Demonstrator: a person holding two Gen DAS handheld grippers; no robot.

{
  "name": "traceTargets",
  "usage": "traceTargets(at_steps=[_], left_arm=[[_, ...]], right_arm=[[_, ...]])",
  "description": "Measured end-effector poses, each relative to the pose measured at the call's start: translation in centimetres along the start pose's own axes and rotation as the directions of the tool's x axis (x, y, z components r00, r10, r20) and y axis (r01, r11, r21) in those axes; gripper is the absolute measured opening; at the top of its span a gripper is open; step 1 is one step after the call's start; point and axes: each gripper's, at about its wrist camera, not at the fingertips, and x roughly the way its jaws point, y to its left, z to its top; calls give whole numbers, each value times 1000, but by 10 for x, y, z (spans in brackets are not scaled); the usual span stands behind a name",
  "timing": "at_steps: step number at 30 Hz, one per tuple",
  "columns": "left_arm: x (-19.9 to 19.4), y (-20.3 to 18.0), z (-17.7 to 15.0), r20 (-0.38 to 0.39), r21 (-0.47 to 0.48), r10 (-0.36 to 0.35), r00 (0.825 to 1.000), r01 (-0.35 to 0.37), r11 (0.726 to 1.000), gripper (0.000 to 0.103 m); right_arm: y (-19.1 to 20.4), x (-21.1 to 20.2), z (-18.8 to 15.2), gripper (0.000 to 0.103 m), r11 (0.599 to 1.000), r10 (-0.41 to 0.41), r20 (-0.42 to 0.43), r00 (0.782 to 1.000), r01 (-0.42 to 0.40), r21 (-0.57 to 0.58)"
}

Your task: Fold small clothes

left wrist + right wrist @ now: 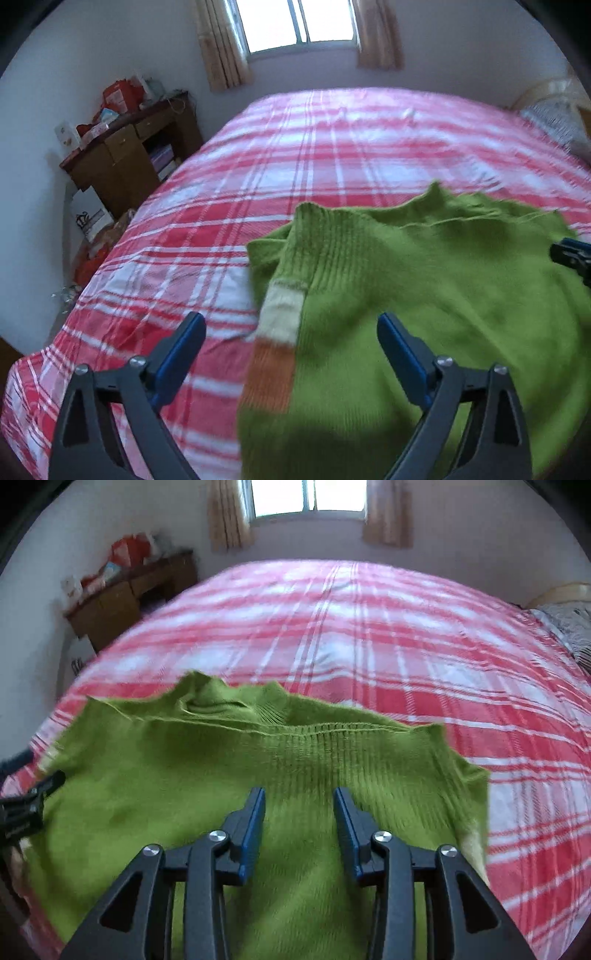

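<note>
A green knitted sweater [424, 288] lies spread on the bed, with a sleeve folded in along its left side showing a cream and orange band [275, 343]. My left gripper [291, 325] is open wide above the sweater's left edge, holding nothing. My right gripper [299, 801] is open, with a narrower gap, above the middle of the sweater [207, 775], holding nothing. The right gripper also shows at the right edge of the left wrist view [572, 254]. The left gripper shows at the left edge of the right wrist view [26, 805].
The bed has a red, pink and white plaid sheet [332, 147]. A wooden desk [125, 155] with clutter stands by the left wall. Bags lie on the floor [88, 266] beside the bed. A window with curtains [295, 26] is on the far wall.
</note>
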Motion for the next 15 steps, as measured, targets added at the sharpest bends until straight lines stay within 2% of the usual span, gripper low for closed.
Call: traceTargets(at_steps=[2,4,5,7,9,12,15], left_arm=[[-13,4,-11,17,0,-4,1000,4,1000,97],[-24,7,-24,32,-10,-17,999,18,1000,97],[-26,7,-29,31,-12,-16,999,16,1000,97],[-29,7,-39,27,-25,-23,999,24,999,97],[-29,7,-49,26,-16,-7,1000,7,1000,97],[-20,14,-58,-9,-30,-4,1000,4,1000,97],[-12,27,-63,-34,-123,-41,999,37,992,99]], right_arm=[[15,-22,-7,49,996,87,34,996,-87,-6],[37,-32,-14,49,984,177,28,984,-176,-40],[52,-31,-17,49,970,236,-2,972,-235,-63],[78,-22,-24,49,952,282,-66,957,-288,-104],[98,-2,-31,49,959,222,-125,967,-240,-153],[103,16,-25,49,970,154,-84,985,-166,-175],[93,30,-6,49,981,176,-103,979,-183,-65]])
